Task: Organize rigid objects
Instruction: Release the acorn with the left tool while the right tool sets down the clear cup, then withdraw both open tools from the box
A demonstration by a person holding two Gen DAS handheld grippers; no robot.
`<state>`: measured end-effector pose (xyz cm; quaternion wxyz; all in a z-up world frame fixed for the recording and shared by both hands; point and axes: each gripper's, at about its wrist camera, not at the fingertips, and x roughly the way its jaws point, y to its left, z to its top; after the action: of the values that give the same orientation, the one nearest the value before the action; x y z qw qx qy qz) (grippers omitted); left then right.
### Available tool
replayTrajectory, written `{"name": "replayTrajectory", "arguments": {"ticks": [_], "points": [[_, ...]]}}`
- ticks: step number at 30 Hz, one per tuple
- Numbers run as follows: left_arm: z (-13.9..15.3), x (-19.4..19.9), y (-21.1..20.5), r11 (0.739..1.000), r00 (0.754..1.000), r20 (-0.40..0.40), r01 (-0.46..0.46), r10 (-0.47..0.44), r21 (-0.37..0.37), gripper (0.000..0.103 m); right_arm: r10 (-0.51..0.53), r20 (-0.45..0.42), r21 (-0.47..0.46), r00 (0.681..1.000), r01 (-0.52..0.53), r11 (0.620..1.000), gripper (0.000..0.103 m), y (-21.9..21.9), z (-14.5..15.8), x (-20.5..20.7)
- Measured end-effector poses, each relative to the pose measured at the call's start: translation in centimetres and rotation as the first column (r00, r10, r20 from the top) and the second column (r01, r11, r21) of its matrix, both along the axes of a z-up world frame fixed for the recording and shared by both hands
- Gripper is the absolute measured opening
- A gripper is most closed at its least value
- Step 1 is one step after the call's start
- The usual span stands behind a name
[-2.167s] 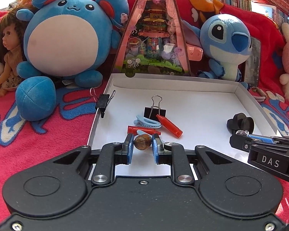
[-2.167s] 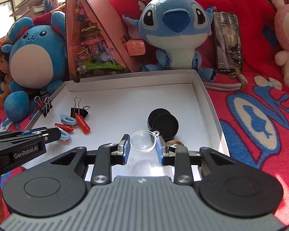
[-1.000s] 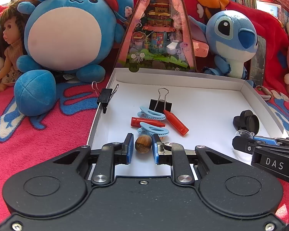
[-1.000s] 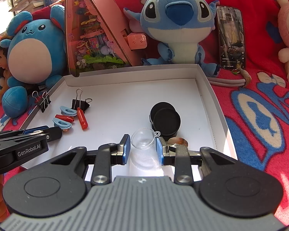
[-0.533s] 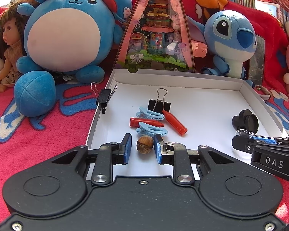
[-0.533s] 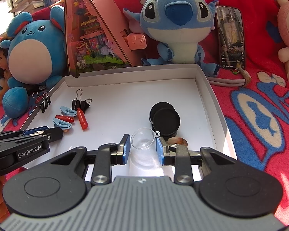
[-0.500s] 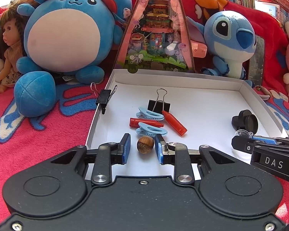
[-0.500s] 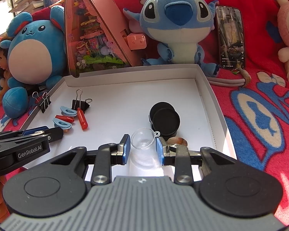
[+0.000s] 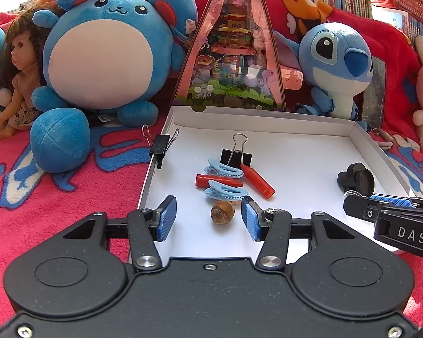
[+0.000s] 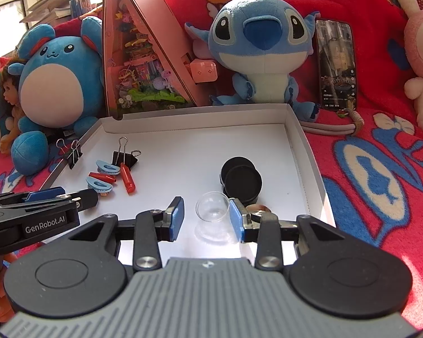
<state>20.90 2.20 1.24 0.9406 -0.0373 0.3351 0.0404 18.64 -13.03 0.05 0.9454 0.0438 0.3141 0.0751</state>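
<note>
A black binder clip (image 9: pixel 161 146) grips the left wall of the white tray (image 9: pixel 310 152), which sits on a red blanket (image 9: pixel 56 197). Inside, toward the left, two light-blue clips (image 9: pixel 225 191), two red crayon-shaped pieces (image 9: pixel 258 181) and a second binder clip (image 9: pixel 235 155) lie bunched together. Just in front of them the brown nut (image 9: pixel 222 211) rests on the tray floor between the pads of the left claw (image 9: pixel 208 218), whose jaws are opening, clear of the nut on both sides. Further right, the right claw (image 10: pixel 206 219) is opening too; the clear plastic cup (image 10: pixel 212 210) stands between its pads, against the right one and apart from the left. Black round lids (image 10: pixel 241 178) are stacked just behind.
</note>
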Motion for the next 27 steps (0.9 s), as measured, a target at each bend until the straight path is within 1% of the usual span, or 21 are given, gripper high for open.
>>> {"name": "replayTrajectory", "arguments": {"ticks": [2,4,8,13,21,27], "points": [[0.1,-0.2,-0.1,1.0,1.0,0.008,0.003,-0.003,0.011,0.052,-0.001,0.008,-0.008,1.0,0.001,1.0,0.055,0.0,0.1,-0.2],[0.3,-0.5,-0.2,1.0,1.0,0.016,0.007,-0.008,0.02,0.057,-0.003,0.013,-0.006,1.0,0.003,1.0,0.059,-0.1,0.2,-0.3],[0.7,-0.9,-0.3,0.999,1.0,0.03,0.009,-0.01,0.031,0.065,-0.009,0.018,0.003,1.0,0.008,1.0,0.063,-0.3,0.4,-0.5],[1.1,-1.6,-0.6,0.998,0.998,0.054,0.016,-0.019,0.058,0.077,-0.017,0.024,0.008,1.0,0.017,1.0,0.072,-0.7,0.6,-0.9],[1.7,-2.4,-0.5,0.999,0.998,0.053,0.029,-0.03,0.03,0.078,-0.016,0.064,-0.007,0.998,0.017,1.0,0.085,-0.9,1.2,-2.0],[2.2,-3.4,-0.4,0.999,0.998,0.051,0.044,-0.046,0.028,0.078,-0.023,0.074,-0.002,0.997,0.023,1.0,0.089,-1.2,1.4,-2.9]]}}
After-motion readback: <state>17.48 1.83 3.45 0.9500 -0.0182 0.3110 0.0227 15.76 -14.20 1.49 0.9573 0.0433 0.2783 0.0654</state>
